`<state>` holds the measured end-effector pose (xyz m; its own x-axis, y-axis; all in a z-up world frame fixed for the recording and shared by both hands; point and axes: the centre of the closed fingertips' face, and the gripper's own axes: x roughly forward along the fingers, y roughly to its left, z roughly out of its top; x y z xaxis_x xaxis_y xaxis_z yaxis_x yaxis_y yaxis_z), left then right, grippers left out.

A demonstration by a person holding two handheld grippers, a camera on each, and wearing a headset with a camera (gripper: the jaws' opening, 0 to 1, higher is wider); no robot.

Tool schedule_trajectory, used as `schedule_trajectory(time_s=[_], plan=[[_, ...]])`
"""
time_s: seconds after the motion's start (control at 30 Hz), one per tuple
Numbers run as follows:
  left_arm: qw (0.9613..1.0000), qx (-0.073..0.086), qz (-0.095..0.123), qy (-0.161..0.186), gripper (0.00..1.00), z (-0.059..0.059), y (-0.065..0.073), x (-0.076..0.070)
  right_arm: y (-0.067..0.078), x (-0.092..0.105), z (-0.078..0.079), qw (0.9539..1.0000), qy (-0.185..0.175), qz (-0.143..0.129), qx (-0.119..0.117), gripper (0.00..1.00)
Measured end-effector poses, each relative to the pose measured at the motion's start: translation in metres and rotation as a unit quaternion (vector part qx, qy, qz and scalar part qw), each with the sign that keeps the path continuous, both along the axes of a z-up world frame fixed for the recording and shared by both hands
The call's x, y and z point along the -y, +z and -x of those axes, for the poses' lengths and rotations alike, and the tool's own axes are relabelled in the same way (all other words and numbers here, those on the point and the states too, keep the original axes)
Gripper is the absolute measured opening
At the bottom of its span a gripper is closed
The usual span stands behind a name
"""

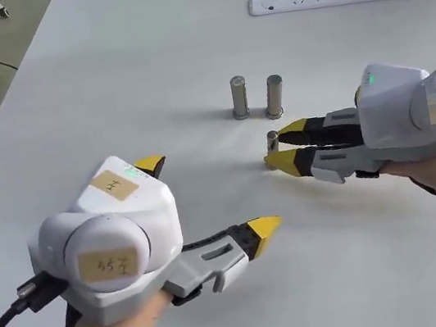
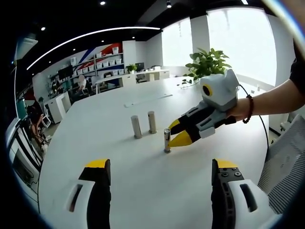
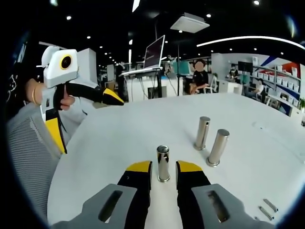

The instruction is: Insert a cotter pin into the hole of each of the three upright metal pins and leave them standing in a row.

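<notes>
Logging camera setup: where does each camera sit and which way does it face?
Head view: headset, looking down at the table; left tongs, right tongs show.
Left gripper view: on left tongs, facing right tongs; own jaws below.
Right gripper view: on right tongs, facing the short pin; own jaws flank it.
All three share the short pin.

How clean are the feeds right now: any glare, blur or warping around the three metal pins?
Head view: soft even light, faint shadows beside the two back pins, everything sharp. Left gripper view: window washed out, table edge bowed by the fisheye. Right gripper view: front pin crisp between the jaws, ceiling light strip bent into an arc.
</notes>
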<state>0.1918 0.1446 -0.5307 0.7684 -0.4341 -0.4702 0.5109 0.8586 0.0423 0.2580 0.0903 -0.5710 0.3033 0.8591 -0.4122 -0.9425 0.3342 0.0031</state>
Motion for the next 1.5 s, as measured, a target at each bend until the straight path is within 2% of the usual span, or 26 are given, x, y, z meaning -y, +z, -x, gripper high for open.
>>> schedule_trajectory(time_s=[0.07, 0.17, 0.3, 0.37, 0.47, 0.63, 0.7, 0.8, 0.87, 0.9, 0.97, 1.07, 1.17, 1.27, 1.37, 1.5], plan=[[1.0000, -0.002, 0.003, -0.001, 0.88, 0.000, 0.000, 0.001, 0.003, 0.004, 0.000, 0.9999, -0.009, -0.002, -0.010, 0.18], [0.9999, -0.011, 0.005, -0.003, 0.90, 0.001, -0.003, 0.002, 0.006, 0.012, -0.001, 0.9998, -0.017, 0.004, -0.007, 0.20], [0.9999, -0.004, 0.014, -0.005, 0.92, 0.001, 0.001, 0.005, 0.011, 0.028, -0.002, 0.9993, -0.033, 0.013, -0.008, 0.20], [0.9998, -0.004, 0.016, -0.007, 0.92, 0.001, 0.002, 0.006, 0.011, 0.041, -0.008, 0.9988, -0.046, 0.017, -0.007, 0.21], [0.9998, -0.002, 0.017, -0.008, 0.92, 0.002, 0.003, 0.007, 0.011, 0.058, -0.011, 0.9961, -0.077, 0.026, -0.035, 0.21], [0.9999, 0.001, 0.013, -0.011, 0.92, 0.002, 0.004, 0.008, 0.016, 0.078, -0.017, 0.9945, -0.092, 0.041, -0.029, 0.17], [0.9999, 0.001, 0.013, -0.011, 0.92, 0.002, 0.004, 0.008, 0.016, 0.087, -0.019, 0.9932, -0.100, 0.053, -0.027, 0.17], [0.9998, 0.004, 0.014, -0.012, 0.91, 0.002, 0.005, 0.008, 0.016, 0.101, -0.027, 0.9903, -0.111, 0.084, -0.007, 0.15], [0.9998, 0.005, 0.015, -0.013, 0.91, 0.003, 0.006, 0.009, 0.014, 0.110, -0.030, 0.9884, -0.113, 0.101, -0.005, 0.14], [0.9998, 0.005, 0.014, -0.014, 0.90, 0.003, 0.006, 0.009, 0.013, 0.116, -0.033, 0.9864, -0.113, 0.119, 0.003, 0.14], [0.9998, 0.006, 0.014, -0.016, 0.89, 0.004, 0.007, 0.010, 0.010, 0.126, -0.041, 0.9848, -0.109, 0.135, 0.013, 0.13], [0.9997, 0.012, 0.013, -0.017, 0.88, 0.004, 0.009, 0.010, 0.007, 0.139, -0.048, 0.9817, -0.103, 0.159, 0.020, 0.11], [0.9997, 0.011, 0.013, -0.018, 0.87, 0.004, 0.009, 0.010, 0.006, 0.146, -0.054, 0.9784, -0.096, 0.181, 0.028, 0.11], [0.9997, 0.012, 0.012, -0.017, 0.86, 0.004, 0.009, 0.009, 0.004, 0.152, -0.063, 0.9778, -0.095, 0.185, 0.025, 0.10], [0.9998, 0.010, 0.011, -0.014, 0.86, 0.004, 0.008, 0.008, -0.003, 0.159, -0.068, 0.9739, -0.093, 0.206, 0.025, 0.10], [0.9998, 0.012, 0.013, -0.008, 0.86, 0.002, 0.009, 0.005, -0.013, 0.165, -0.070, 0.9680, -0.095, 0.232, 0.014, 0.09]])
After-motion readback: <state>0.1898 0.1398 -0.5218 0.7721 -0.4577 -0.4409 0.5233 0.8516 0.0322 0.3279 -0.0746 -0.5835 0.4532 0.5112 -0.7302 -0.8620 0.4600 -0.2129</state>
